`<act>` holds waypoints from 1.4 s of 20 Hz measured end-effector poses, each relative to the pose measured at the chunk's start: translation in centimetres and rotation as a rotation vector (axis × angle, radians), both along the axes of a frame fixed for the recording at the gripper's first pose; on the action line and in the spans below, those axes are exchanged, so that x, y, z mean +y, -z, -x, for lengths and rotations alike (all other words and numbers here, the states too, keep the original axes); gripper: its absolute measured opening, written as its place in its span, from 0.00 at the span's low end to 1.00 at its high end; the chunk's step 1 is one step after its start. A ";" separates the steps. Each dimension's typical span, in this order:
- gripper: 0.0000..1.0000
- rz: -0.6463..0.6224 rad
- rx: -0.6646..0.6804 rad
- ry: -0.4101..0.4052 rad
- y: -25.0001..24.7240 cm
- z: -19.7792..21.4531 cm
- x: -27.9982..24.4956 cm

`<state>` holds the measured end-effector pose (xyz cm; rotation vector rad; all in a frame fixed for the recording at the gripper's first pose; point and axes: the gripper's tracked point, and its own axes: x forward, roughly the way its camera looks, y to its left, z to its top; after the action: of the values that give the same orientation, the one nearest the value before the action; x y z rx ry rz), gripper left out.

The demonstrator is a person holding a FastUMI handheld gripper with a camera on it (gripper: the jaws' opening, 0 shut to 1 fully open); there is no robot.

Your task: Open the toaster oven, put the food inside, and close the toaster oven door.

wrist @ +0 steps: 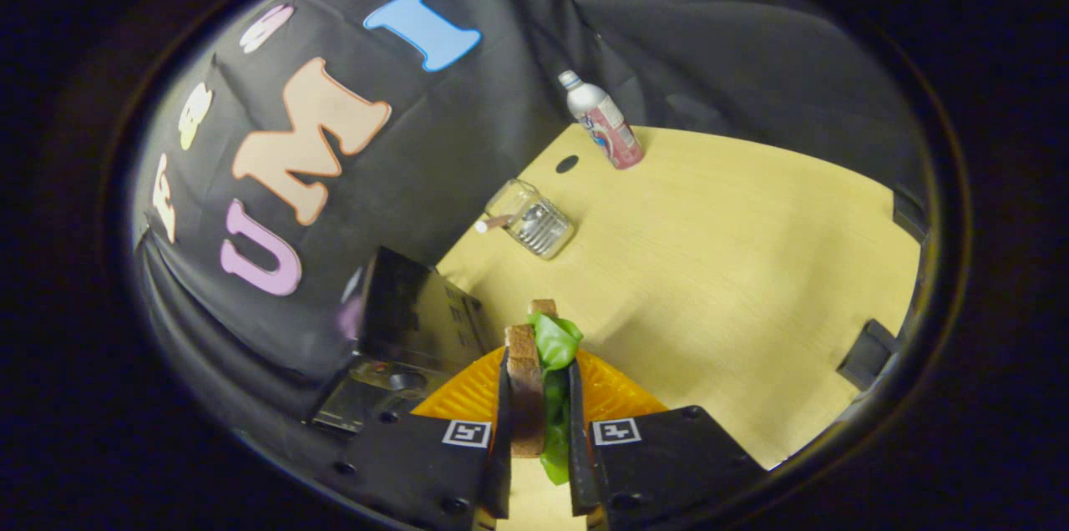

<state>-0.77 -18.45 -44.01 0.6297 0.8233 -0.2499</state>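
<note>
While the gripper [539, 439] pinches the sandwich [534, 381] upright between both fingers above the orange plate [468, 393], the toaster oven [413, 322] lies near, at ten o'clock of the fingertips.

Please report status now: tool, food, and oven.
Tool shut on sandwich, above orange plate. Toaster oven just ahead beside fingers, door looks down. Path looks clear.

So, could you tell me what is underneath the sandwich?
An orange ribbed plate lies beneath the brown-bread sandwich with green lettuce, which the hand-held gripper clamps; the plate's middle is covered.
</note>
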 end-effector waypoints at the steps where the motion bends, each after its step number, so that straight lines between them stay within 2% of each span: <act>1: 0.30 -0.026 -0.013 -0.001 -0.8 0.1 0.8; 8: 0.30 -0.243 -0.026 -0.070 -3.6 2.6 10.9; 15: 0.30 -0.370 0.036 -0.142 -1.3 4.6 21.1; 20: 0.30 -0.461 0.029 -0.070 1.9 3.1 25.6; 28: 0.30 -0.513 0.033 0.032 7.0 0.2 27.6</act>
<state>-0.97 9.19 -50.98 1.1217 0.9165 -0.0753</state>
